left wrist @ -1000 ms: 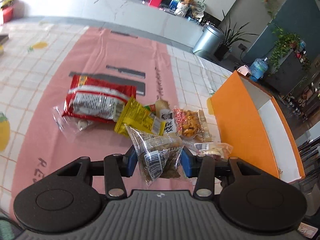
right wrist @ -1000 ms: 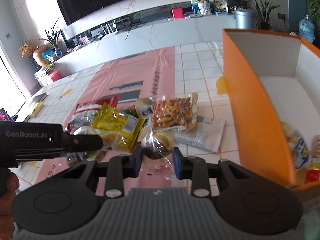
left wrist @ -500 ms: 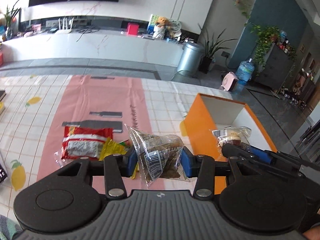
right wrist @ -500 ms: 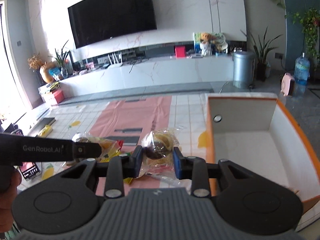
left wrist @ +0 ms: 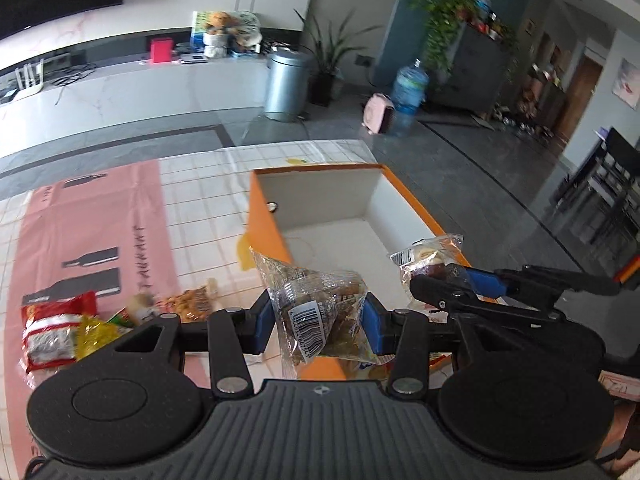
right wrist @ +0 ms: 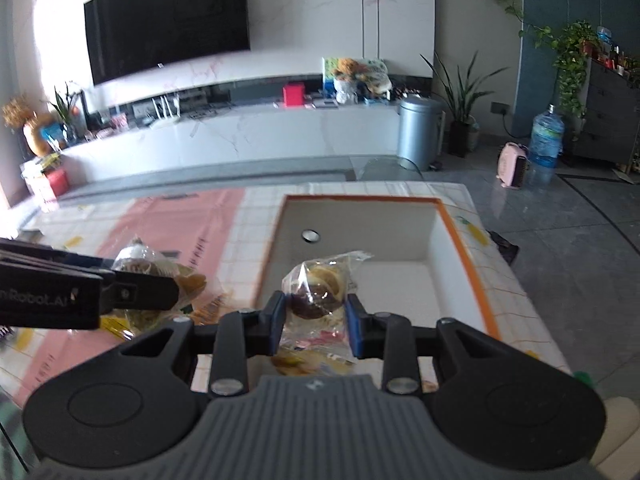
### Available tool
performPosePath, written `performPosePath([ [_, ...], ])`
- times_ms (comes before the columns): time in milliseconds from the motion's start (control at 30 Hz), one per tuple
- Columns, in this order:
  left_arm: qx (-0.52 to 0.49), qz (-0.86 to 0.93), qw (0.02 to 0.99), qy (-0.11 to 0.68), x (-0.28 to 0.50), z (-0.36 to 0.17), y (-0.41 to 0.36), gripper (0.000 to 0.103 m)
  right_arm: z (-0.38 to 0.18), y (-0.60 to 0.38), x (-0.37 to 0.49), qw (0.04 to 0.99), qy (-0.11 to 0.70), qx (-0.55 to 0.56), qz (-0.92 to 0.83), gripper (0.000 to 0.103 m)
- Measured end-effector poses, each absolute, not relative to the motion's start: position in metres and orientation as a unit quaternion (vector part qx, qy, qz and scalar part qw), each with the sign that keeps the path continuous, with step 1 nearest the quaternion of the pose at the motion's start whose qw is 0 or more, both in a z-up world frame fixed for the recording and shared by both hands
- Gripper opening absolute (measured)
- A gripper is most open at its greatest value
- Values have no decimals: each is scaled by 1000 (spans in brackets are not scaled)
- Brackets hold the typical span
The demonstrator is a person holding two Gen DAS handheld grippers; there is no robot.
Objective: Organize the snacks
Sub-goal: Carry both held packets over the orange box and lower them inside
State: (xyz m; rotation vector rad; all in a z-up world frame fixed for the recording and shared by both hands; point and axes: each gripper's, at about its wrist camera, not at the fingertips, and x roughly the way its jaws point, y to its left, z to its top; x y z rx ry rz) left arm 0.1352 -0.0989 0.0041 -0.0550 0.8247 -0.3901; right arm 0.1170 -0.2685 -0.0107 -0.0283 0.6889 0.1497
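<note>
Left gripper (left wrist: 318,322): we hold a clear plastic packet of brown snack with a barcode label (left wrist: 320,312) pinched between the blue pads, raised above the near left wall of the box.
Right gripper (right wrist: 316,326): we clamp a clear wrapped round pastry, dark and yellow (right wrist: 318,290), above the box interior.
Box: orange cardboard box with white inside (left wrist: 266,220), standing on the tiled table.
Table remainder: red-and-white snack bag (left wrist: 50,326), yellow packet (left wrist: 94,330) and bag of orange nuts (left wrist: 188,304) lying on the pink mat (left wrist: 92,216).
</note>
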Motion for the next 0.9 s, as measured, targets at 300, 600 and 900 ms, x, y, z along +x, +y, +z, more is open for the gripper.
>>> performPosePath([
  [300, 46, -219, 876, 427, 169, -14, -146, 51, -27, -308, 160, 915, 391, -67, 72, 29],
  [600, 119, -231, 851, 456, 190, -39, -179, 51, -51, -309, 197, 888, 434, -111, 101, 29],
  [900, 155, -241, 825, 488, 211, -64, -193, 51, -72, -318, 227, 865, 472, -111, 130, 29],
])
